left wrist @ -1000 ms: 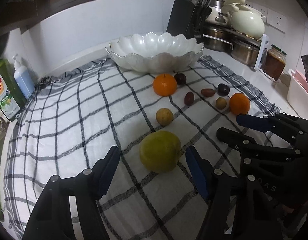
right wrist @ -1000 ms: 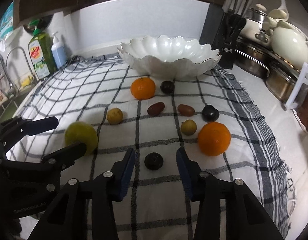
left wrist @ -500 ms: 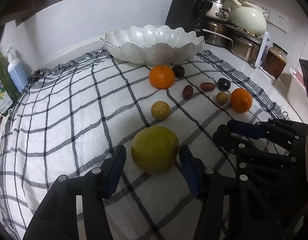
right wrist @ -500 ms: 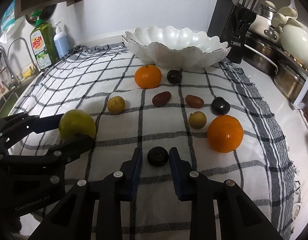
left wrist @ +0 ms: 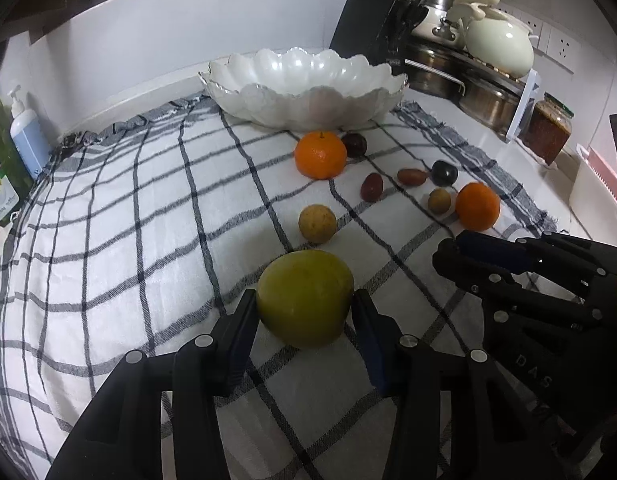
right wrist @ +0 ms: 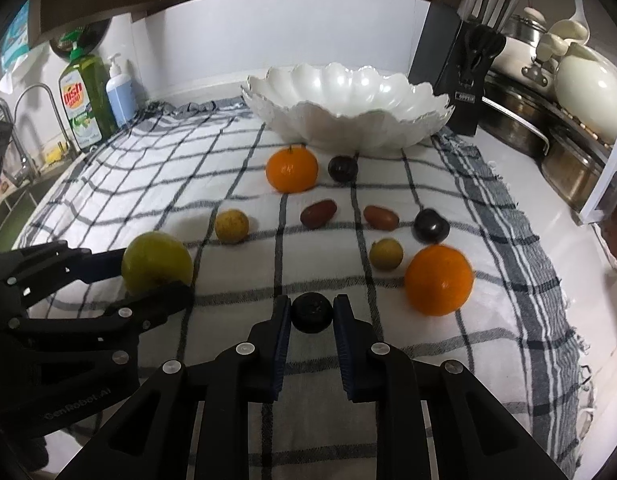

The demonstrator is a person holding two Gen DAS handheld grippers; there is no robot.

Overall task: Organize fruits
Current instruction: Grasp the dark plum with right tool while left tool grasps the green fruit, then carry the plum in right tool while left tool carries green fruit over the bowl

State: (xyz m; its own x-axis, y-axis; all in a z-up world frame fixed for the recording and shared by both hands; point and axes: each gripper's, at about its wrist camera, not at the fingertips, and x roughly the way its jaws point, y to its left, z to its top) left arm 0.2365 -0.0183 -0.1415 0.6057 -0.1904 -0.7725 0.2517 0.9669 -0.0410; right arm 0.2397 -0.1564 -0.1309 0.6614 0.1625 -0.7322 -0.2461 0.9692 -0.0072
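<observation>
My left gripper (left wrist: 304, 308) is shut on a large yellow-green fruit (left wrist: 305, 298) on the checked cloth (left wrist: 128, 220); the fruit also shows in the right wrist view (right wrist: 156, 263). My right gripper (right wrist: 312, 312) is shut on a small dark wrinkled fruit (right wrist: 312, 312) on the cloth. A white scalloped bowl (right wrist: 348, 104) stands at the back. Two oranges (right wrist: 292, 170) (right wrist: 438, 279), two small yellow fruits (right wrist: 231, 226) (right wrist: 385, 253), two dark plums (right wrist: 342, 168) (right wrist: 431, 225) and two reddish oval fruits (right wrist: 318, 213) (right wrist: 381, 217) lie between.
A knife block (right wrist: 464, 68), steel pots (right wrist: 512, 116) and a cream kettle (right wrist: 588, 88) crowd the back right. Soap bottles (right wrist: 82, 100) and a sink tap (right wrist: 32, 120) are at the left. A jar (left wrist: 546, 134) stands at the right.
Both grippers moved forward and closed: the left onto the yellow-green fruit, the right onto the small dark fruit.
</observation>
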